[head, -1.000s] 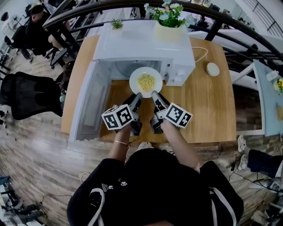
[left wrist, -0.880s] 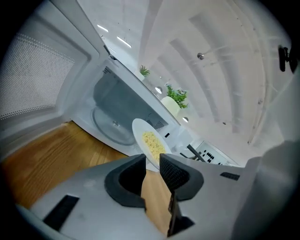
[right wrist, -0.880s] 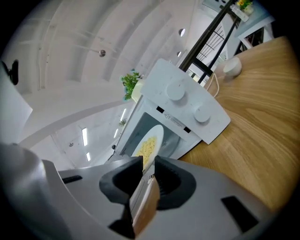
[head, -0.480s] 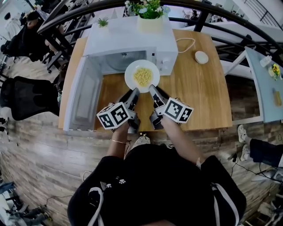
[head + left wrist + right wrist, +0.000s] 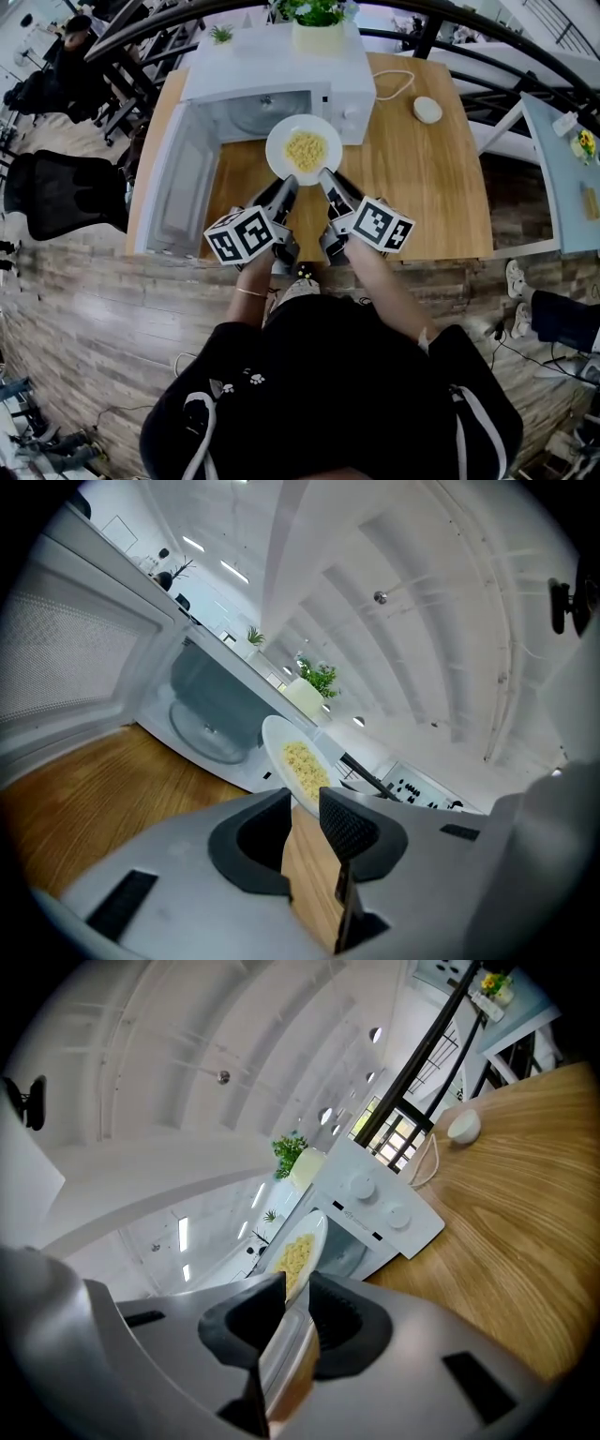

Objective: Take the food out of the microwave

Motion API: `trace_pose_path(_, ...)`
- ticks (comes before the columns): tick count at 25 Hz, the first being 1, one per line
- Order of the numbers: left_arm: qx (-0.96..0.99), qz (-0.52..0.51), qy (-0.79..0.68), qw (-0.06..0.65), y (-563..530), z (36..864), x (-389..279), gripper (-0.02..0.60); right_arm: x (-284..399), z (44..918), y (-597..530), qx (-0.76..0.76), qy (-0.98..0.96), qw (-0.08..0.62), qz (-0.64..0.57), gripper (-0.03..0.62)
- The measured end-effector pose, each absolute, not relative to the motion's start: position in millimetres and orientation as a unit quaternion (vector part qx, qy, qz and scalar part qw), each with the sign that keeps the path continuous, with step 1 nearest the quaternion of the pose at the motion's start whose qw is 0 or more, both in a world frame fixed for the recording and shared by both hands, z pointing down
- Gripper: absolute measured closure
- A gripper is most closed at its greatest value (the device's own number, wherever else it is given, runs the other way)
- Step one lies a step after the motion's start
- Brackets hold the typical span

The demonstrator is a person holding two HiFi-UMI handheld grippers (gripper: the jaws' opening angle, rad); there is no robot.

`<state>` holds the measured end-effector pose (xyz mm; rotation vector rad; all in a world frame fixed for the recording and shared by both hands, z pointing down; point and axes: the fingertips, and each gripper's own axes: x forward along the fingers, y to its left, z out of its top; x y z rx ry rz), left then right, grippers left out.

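Plate (image 5: pixel 279 150) of noodles (image 5: pixel 306 150) held just outside the open microwave (image 5: pixel 281 75).
The left gripper (image 5: pixel 285 187) and right gripper (image 5: pixel 327 178) sit side by side, each with its fingers clenched on the plate's near rim. The plate is over the wooden worktop (image 5: pixel 422 178), in front of the microwave's opening, whose door (image 5: pixel 176 192) is swung wide to the left.
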<state>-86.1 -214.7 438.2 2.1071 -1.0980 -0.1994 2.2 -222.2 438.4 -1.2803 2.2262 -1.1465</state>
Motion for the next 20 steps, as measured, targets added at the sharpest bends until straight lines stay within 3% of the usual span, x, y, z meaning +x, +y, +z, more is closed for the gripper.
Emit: trace_pose_path(20,0.812,-0.087,-0.443,0.371,-211.0,438.5,-94.7,0.491,-5.3,437.3,-222.2,-0.426,0.788,0.173,-0.409,0.516)
